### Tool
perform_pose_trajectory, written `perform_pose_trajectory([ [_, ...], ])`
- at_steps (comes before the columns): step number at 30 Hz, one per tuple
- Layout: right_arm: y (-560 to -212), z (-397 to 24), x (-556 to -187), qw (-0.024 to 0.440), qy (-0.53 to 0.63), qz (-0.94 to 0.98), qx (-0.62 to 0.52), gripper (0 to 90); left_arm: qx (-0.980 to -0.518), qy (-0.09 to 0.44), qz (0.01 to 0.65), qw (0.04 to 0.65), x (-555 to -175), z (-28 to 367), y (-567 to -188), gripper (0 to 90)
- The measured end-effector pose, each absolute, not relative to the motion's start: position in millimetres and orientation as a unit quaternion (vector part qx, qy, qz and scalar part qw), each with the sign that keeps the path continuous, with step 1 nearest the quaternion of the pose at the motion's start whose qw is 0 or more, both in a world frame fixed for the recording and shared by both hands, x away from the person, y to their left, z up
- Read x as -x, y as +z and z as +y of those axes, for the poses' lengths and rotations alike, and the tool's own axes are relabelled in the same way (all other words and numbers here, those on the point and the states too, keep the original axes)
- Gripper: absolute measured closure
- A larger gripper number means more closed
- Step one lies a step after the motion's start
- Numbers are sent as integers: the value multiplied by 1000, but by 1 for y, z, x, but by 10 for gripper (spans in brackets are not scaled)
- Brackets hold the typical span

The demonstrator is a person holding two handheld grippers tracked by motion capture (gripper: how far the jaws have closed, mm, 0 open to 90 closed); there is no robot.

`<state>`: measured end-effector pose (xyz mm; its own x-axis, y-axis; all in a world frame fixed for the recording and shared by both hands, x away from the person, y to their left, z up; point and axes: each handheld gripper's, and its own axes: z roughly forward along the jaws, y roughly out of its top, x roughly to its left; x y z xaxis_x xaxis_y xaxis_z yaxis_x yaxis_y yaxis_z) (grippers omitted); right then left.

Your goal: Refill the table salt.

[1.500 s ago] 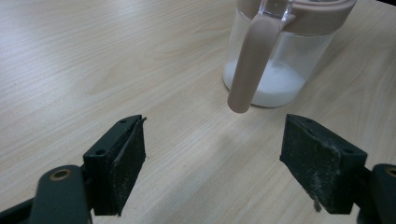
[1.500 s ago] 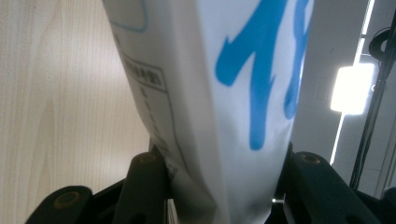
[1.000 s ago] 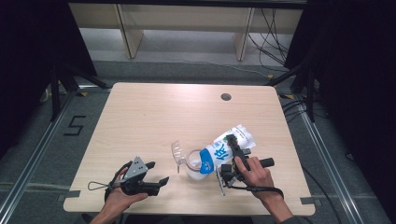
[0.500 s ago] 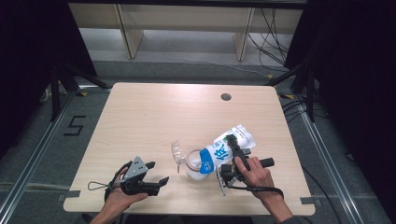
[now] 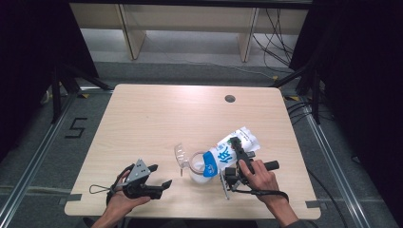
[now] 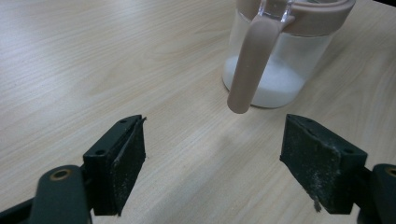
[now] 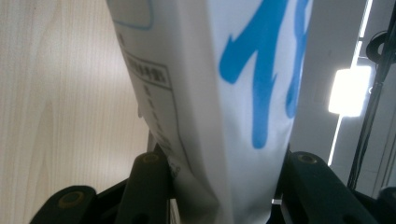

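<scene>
A white bag with blue print [image 5: 234, 148] is tilted, its lower end over a clear glass jar [image 5: 194, 167] near the table's front. My right gripper [image 5: 232, 162] is shut on the bag, whose sides [image 7: 219, 93] bulge between the two black jaws. The jar [image 6: 275, 70] has a pinkish lid ring with a hanging strap and holds white powder at its bottom. Its clear lid [image 5: 180, 154] stands flipped up on the left. My left gripper [image 5: 159, 179] rests at the front left of the table, apart from the jar, open [image 6: 212, 158] with nothing between its pads.
The light wooden table [image 5: 157, 118] has a round cable hole [image 5: 230, 99] at the back right. Beyond the far edge stand shelf legs [image 5: 131, 28] and floor cables [image 5: 273, 42]. Metal rails run along both sides of the table.
</scene>
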<state>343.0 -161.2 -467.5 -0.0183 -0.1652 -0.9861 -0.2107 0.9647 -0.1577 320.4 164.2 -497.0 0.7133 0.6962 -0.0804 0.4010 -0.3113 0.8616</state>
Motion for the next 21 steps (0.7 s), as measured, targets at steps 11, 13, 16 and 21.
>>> perform_pose_trajectory([
  [11, -470, -162, -342, 688, 21, 716, 117, 650, -794, 155, 346, 475, -320, 164, -497, 215],
  [13, -470, -162, -342, 688, 21, 716, 117, 651, -795, 155, 344, 475, -321, 164, -497, 215],
  [16, -470, -162, -342, 689, 22, 715, 117, 653, -792, 153, 348, 478, -320, 163, -498, 215],
  [21, -469, -162, -342, 691, 23, 712, 123, 656, -791, 155, 349, 477, -320, 163, -498, 215],
])
